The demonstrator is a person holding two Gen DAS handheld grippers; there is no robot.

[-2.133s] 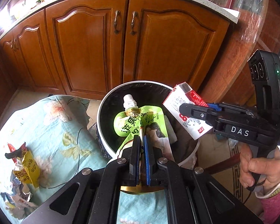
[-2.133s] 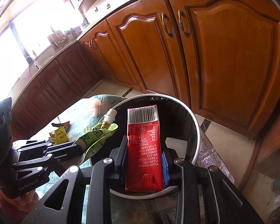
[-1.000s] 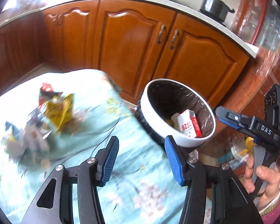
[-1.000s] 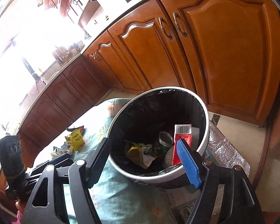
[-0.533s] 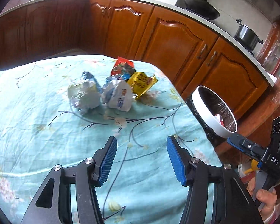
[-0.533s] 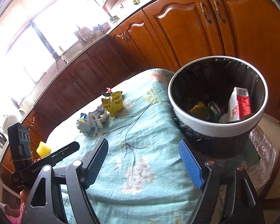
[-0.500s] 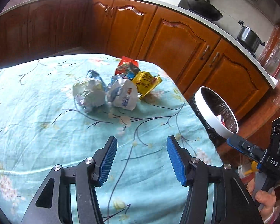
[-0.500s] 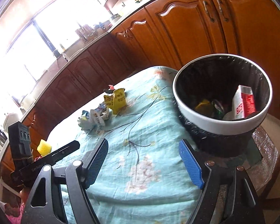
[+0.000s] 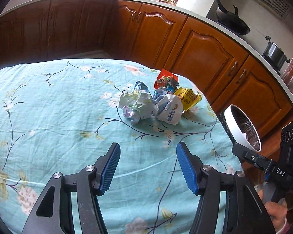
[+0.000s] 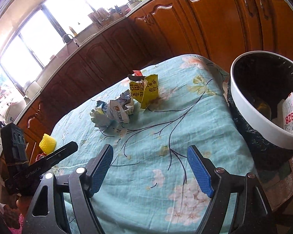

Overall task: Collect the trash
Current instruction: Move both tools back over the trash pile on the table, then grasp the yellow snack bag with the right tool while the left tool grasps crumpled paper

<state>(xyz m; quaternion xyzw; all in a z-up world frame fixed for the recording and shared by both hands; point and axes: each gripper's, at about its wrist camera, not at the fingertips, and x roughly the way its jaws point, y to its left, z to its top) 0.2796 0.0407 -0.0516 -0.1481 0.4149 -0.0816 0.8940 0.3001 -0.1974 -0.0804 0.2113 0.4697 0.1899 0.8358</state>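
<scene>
Trash (image 9: 152,101) lies in a small heap on the tabletop (image 9: 48,117), toward its far edge and near the corner beside the bin. Both pairs of jaws stand wide apart and hold nothing. The left gripper (image 9: 147,167) hangs over the near part of the tabletop, its blue pads (image 9: 110,165) aimed at the heap, well short of it. The right gripper (image 10: 152,167) is over the same cloth nearer the bin-side edge, pads (image 10: 200,170) spread, the heap ahead and to its left.

The heap is made of a crumpled white paper ball (image 9: 136,105), a crumpled white wrapper with blue print (image 9: 169,109) touching it, a yellow packet (image 9: 188,98) just behind that, and a red snack wrapper (image 9: 165,80) at the far side. They press against one another.

The floral teal tablecloth (image 10: 166,128) covers the whole tabletop. Just past its edge stands a white-rimmed trash bin (image 10: 250,109) lined with a black bag; a red and white carton (image 10: 292,115) leans upright inside it against the wall. A yellow foam net (image 10: 47,143) shows beyond the opposite edge, past the left gripper's body. Brown wooden cabinets (image 9: 205,58) run behind the tabletop, with a wok (image 9: 232,22) and a pot (image 9: 274,52) on the counter above.
</scene>
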